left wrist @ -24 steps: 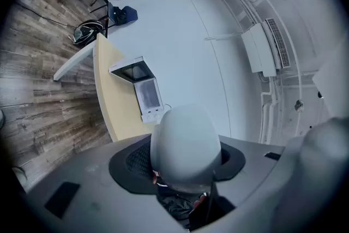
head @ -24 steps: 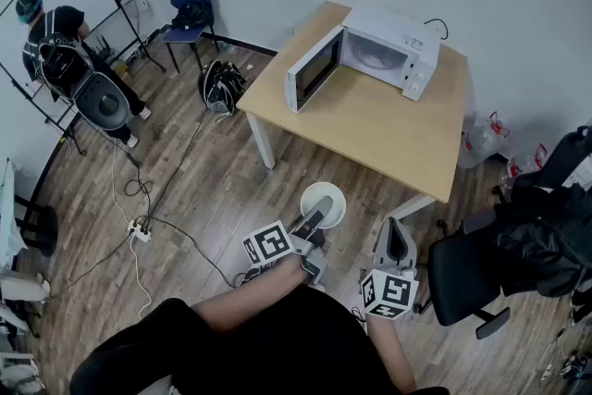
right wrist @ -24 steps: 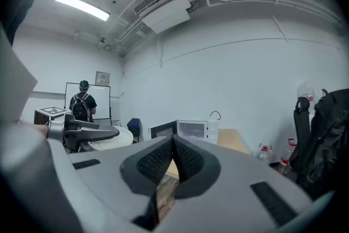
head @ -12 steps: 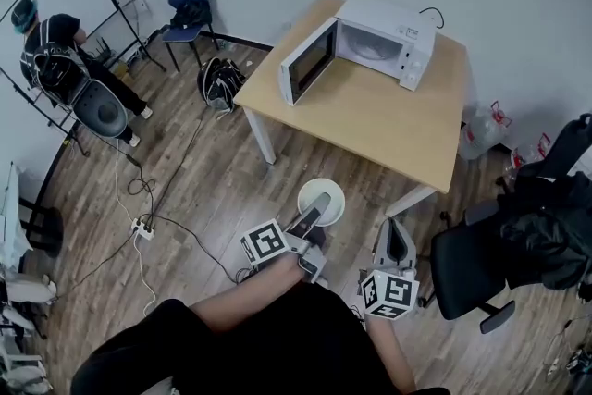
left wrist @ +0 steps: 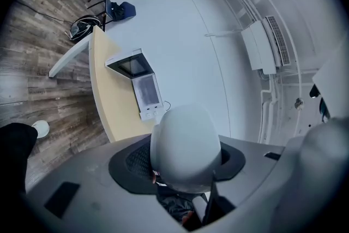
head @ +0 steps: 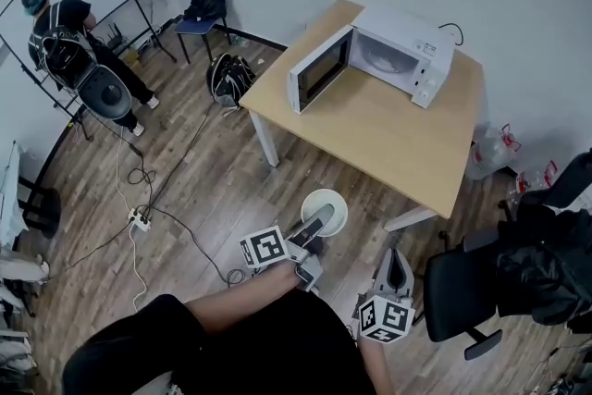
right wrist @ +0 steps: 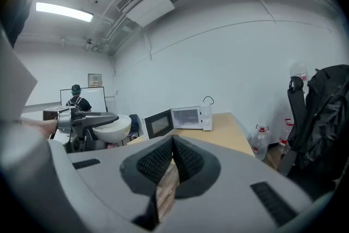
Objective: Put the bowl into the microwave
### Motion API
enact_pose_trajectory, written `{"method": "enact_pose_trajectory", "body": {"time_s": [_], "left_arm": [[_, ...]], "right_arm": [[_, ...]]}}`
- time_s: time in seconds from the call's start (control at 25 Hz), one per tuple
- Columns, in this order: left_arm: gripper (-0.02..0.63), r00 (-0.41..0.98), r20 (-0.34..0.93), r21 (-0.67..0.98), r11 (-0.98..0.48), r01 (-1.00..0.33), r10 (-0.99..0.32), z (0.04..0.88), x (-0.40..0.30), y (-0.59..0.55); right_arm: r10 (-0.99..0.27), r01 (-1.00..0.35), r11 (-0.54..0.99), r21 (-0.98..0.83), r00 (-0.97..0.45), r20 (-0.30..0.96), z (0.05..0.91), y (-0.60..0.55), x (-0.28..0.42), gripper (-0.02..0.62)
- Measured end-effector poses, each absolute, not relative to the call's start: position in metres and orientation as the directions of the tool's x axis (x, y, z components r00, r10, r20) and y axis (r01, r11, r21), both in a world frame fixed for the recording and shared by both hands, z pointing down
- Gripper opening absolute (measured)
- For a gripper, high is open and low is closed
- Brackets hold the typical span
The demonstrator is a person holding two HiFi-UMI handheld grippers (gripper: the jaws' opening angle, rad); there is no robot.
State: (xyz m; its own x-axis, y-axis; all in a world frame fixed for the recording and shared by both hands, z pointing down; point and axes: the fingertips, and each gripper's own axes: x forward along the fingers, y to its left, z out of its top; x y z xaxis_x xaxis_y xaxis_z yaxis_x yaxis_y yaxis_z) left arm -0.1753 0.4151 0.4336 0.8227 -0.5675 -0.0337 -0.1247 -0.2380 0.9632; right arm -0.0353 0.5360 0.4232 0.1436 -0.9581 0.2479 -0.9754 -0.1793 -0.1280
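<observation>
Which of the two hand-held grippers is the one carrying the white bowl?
The left gripper, at the head view's left: its jaws clamp the rim of the bowl. The right gripper has its jaws closed together on nothing.

Bright, even light; the right gripper view's ceiling strip light glares at ten o'clock; fisheye edges darken and warp.

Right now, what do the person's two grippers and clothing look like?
The left gripper and the right gripper look alike. Each has a grey plastic body tapering to two long jaws, lined with black textured pads. Each carries a white cube printed with black square markers. The person wears a black top that leaves the forearms bare.
</observation>
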Motion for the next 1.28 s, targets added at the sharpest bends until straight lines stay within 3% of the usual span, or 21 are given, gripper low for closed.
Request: {"method": "enact_pose_trajectory", "body": {"time_s": [0.6, 1.28], "left_arm": [[0.225, 0.840, 0.018, 0.979, -0.161, -0.125, -0.542, 0.466, -0.106, 0.264], [0.225, 0.901, 0.023, 0.988, -0.131, -0.088, -0.434, 0.475, -0.032, 0.075]], "right_arm": [[-0.925, -0.972, -0.212, -0.098, 0.167, 0.342, 0.447, 0.406, 0.033, 0.060], [-0.916, -0.974, -0.227, -0.007, 0.211, 0.342, 0.420, 0.217, 0.073, 0.060]]}}
